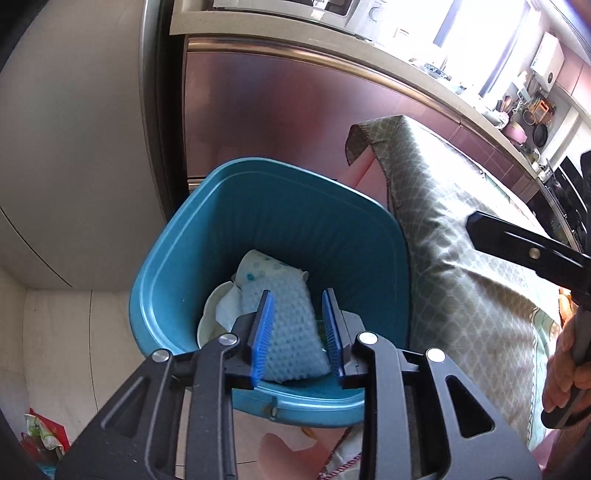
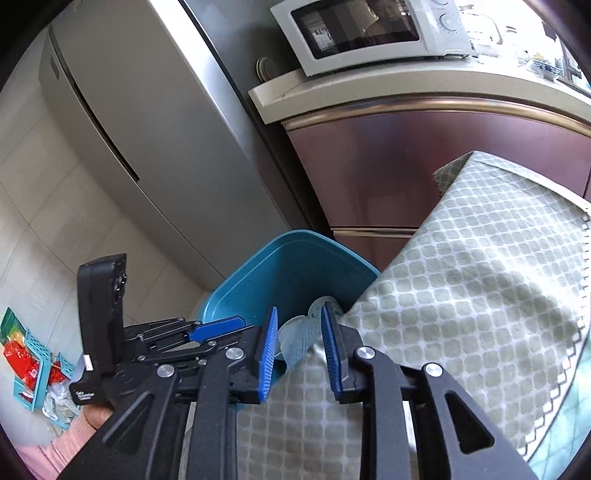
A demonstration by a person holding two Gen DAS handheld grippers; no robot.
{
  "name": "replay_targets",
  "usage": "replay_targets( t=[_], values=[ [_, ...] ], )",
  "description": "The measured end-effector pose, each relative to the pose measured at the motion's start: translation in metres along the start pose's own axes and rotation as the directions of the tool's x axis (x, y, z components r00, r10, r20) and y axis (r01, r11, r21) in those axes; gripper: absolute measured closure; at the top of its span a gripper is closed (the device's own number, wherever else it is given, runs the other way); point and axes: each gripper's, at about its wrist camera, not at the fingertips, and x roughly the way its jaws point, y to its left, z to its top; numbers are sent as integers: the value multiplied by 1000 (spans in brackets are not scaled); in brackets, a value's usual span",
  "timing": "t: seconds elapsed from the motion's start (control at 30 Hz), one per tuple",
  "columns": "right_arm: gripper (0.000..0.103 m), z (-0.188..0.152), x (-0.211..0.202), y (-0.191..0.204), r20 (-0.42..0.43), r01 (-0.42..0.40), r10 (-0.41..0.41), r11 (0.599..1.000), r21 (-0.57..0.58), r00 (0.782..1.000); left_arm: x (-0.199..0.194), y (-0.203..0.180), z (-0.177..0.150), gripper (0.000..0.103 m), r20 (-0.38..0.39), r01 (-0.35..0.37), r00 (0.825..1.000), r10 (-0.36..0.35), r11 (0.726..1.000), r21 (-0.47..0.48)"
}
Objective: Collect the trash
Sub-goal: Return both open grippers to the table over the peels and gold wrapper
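Note:
A teal trash bin stands on the floor beside a cloth-covered table. In it lie a pale blue bubble-textured packet, white paper and a white dish edge. My left gripper hangs over the bin's near rim with its blue pads apart; the packet lies below them, untouched. In the right wrist view my right gripper is open above the tablecloth's edge, next to the bin. Only the packet down in the bin shows between its pads. The left gripper's blue finger shows to its left.
A grey fridge and maroon cabinets stand behind the bin, with a microwave on the counter. A teal basket with red packets lies on the tiled floor at left. A hand grips the right tool's handle.

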Motion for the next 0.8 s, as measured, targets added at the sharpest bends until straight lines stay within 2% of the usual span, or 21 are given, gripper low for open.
replay_targets(
  t=[0.2,0.3,0.4,0.53,0.6,0.8],
  values=[
    [75,-24,-48,-13,66,-5,5,1000,9,998,-28,-29,4,74,78,58,995,-62,997,53],
    [71,-42,-82,-21,115,5,-8,1000,23,993,-47,-53,3,69,121,105,986,-118,988,111],
    [67,-62,-121,-33,174,34,-41,999,42,984,-60,-83,1,68,139,158,973,-184,971,179],
    [65,-95,-176,-60,242,110,-135,987,113,961,-66,-134,-3,67,114,232,956,-271,933,275],
    [64,-110,-202,-76,265,156,-195,974,162,944,-65,-164,-8,65,88,268,946,-312,905,331],
    [63,-160,-274,-126,294,282,-376,905,318,878,-50,-247,-27,64,-21,380,912,-410,822,425]
  ],
)
